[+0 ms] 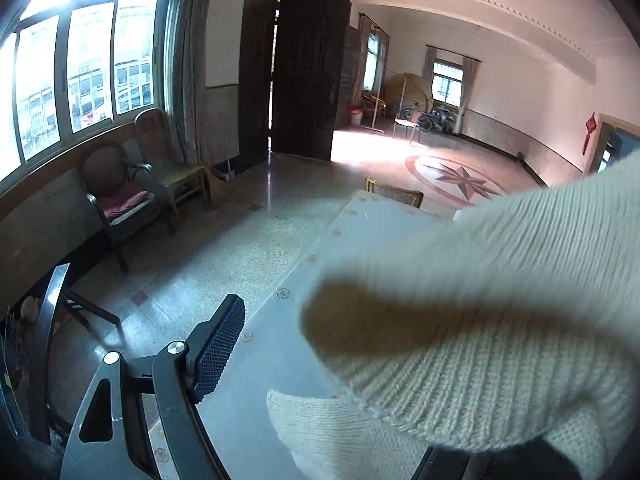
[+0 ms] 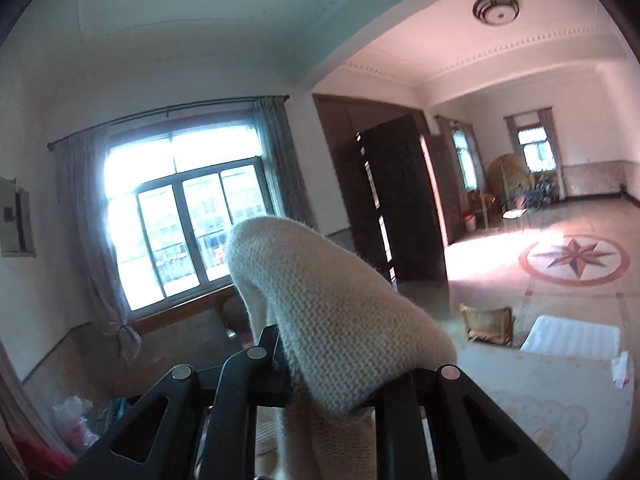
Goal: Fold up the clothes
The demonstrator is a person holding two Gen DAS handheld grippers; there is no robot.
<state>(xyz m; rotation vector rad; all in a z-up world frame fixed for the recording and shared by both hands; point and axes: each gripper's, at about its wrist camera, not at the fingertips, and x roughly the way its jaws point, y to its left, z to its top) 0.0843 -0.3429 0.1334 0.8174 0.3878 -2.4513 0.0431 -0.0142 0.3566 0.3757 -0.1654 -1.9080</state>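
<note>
Left wrist cam sat close over the table (image 1: 360, 220), tilted down; right cam looked abt level. Both caught the dark door (image 1: 308, 72) & star floor inlay (image 2: 576, 258).

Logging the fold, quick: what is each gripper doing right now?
Left gripper: open, its one visible pad clear of the sweater.
Right gripper: shut on the sweater.

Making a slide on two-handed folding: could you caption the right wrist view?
Right tongs shut on a cream knit sweater, lifted before the bright window.
</note>
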